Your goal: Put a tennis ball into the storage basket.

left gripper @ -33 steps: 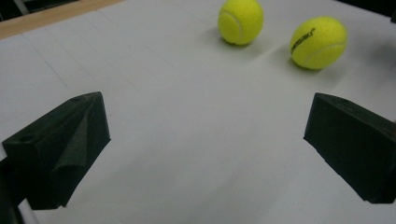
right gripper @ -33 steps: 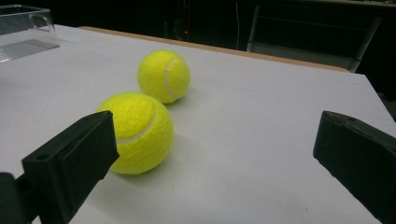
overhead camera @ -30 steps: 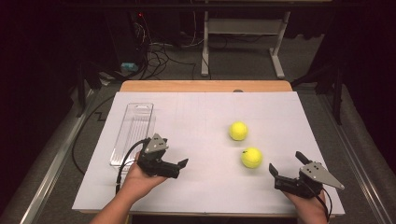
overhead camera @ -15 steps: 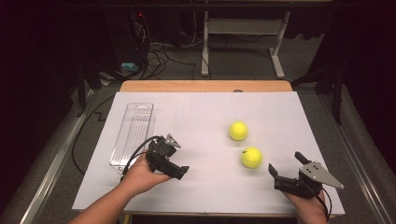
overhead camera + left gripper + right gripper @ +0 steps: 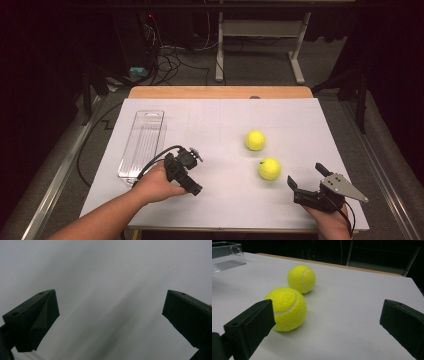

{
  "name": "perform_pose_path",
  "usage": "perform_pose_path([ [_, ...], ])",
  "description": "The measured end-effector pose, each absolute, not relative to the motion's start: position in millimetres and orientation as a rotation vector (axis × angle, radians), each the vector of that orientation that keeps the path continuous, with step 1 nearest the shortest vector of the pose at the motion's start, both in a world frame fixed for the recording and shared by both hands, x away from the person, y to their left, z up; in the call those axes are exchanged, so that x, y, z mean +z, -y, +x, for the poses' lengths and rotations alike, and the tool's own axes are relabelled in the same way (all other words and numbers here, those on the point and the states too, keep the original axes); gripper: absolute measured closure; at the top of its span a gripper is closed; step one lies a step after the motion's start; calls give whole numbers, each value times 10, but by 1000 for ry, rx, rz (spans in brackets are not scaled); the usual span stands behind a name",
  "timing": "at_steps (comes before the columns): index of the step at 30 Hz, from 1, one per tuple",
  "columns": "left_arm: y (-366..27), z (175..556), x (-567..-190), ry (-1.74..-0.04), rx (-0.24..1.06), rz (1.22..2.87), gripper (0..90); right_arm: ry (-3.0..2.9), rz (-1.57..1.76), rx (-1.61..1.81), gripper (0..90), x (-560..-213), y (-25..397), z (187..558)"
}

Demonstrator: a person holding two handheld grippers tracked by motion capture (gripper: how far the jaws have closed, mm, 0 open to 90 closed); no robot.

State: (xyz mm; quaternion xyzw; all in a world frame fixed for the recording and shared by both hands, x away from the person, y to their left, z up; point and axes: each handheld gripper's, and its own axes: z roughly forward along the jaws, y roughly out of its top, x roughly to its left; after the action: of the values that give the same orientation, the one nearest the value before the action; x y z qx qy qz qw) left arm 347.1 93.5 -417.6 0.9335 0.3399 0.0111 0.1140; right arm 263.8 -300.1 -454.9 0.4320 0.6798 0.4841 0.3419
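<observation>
We see a white-covered table (image 5: 220, 125) with a clear plastic tray (image 5: 142, 142) lying at nine o'clock. Two tennis balls sit apart right of centre: the far ball (image 5: 255, 140) and, at five o'clock from it, the near ball (image 5: 269, 169). Our left gripper (image 5: 187, 175) hangs at seven o'clock, jaws wide, nothing between them. Our right gripper (image 5: 306, 182) rests at five o'clock, jaws wide, near the near ball.

Your right tongs (image 5: 309, 176) sit wide apart just beside the near tennis ball (image 5: 269, 169), with the far ball (image 5: 255, 140) close behind it. Between the balls and the clear tray (image 5: 142, 143) at your left, the bench (image 5: 220, 125) lies open.
</observation>
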Motion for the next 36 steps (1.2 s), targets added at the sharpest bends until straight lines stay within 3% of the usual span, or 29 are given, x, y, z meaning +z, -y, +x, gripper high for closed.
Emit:
perform_pose_path([
  [13, -839, 3554, -4055, -997, -94, 2819, 16, -1770, 1113, 1249, 0, -4547, 3006, 2654],
  [24, -820, 3547, -4047, -988, -82, 2825, 15, -1856, 1107, 1285, 0, -4479, 2848, 2702],
  [36, -857, 3573, -4017, -1002, -105, 2818, 11, -2086, 1118, 1175, 1, -4558, 2473, 3004],
])
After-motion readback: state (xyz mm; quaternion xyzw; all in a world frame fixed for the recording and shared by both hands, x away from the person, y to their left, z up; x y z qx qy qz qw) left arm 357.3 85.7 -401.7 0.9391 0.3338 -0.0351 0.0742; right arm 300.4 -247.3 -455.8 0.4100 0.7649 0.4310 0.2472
